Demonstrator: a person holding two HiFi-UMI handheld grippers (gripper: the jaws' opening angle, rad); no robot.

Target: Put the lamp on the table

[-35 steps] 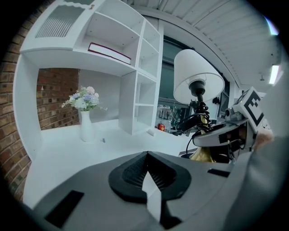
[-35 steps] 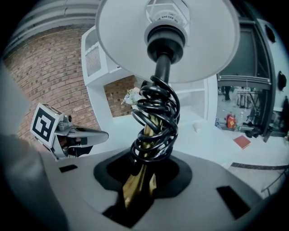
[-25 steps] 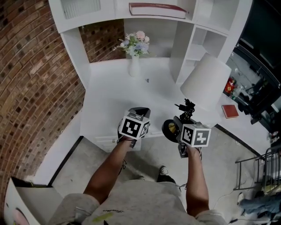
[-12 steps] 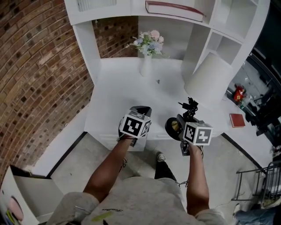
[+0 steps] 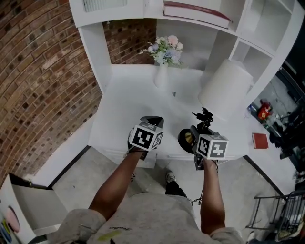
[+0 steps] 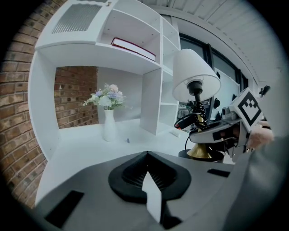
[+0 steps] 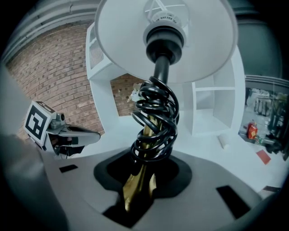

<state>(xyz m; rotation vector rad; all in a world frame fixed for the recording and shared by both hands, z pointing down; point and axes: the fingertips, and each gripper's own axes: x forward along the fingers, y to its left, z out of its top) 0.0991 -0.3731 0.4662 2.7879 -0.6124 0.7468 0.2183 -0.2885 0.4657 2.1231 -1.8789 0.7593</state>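
The lamp has a white shade (image 5: 225, 88), a brass stem wound with black cord (image 7: 156, 122) and a round dark base (image 5: 186, 138). My right gripper (image 5: 204, 120) is shut on the brass stem and holds the lamp tilted in the air over the front edge of the white desk (image 5: 126, 107). In the right gripper view the stem runs up from between the jaws (image 7: 137, 194) to the shade (image 7: 167, 36). My left gripper (image 5: 151, 122) hovers beside it over the desk's front edge, shut with nothing in it (image 6: 151, 194). Its view shows the lamp (image 6: 194, 74) to the right.
A white vase of flowers (image 5: 162, 74) stands at the back of the desk under the shelf unit. A red book (image 5: 195, 10) lies on the upper shelf. White cubbies (image 5: 255, 35) rise at the right. A brick wall (image 5: 43, 81) is on the left; a small red book (image 5: 260, 140) lies far right.
The desk and shelves have drifted right and nearer in the head view as the person steps in. Both grippers keep their places, the lamp still held in the right one.
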